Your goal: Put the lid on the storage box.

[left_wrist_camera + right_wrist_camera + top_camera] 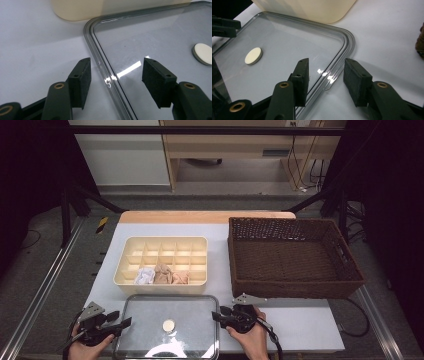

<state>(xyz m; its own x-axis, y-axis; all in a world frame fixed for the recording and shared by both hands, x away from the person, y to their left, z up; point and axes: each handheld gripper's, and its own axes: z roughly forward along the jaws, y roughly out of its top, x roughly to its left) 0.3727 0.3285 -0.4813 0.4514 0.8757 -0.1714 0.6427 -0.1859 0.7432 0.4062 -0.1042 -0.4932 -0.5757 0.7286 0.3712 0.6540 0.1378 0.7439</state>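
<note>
On my worktop (pixel 310 330) a cream divided tray (pixel 161 261) sits left of centre, and three compartments of its near row hold crumpled things: a white one (pixel 145 276), a tan one (pixel 162 274) and a pinkish one (pixel 180 278); I cannot tell what they are. The other compartments I can see hold nothing. At the right edge stands a dark wicker basket (pixel 295 257) with nothing in it.

Along the near edge, just in front of the tray, lies a clear lid (pixel 167 326) with a pale round knob (pixel 169 325) at its middle.

My left hand-held gripper (pixel 116 75) is at the lid's left edge, jaws spread, one on the worktop side and one over the clear panel, the rim running between them; the pads are not pressing on it.

My right hand-held gripper (pixel 325 78) is at the lid's right edge, near its far right corner. Its jaws are also spread astride the rim, neither pad touching it as far as I can see.
</note>
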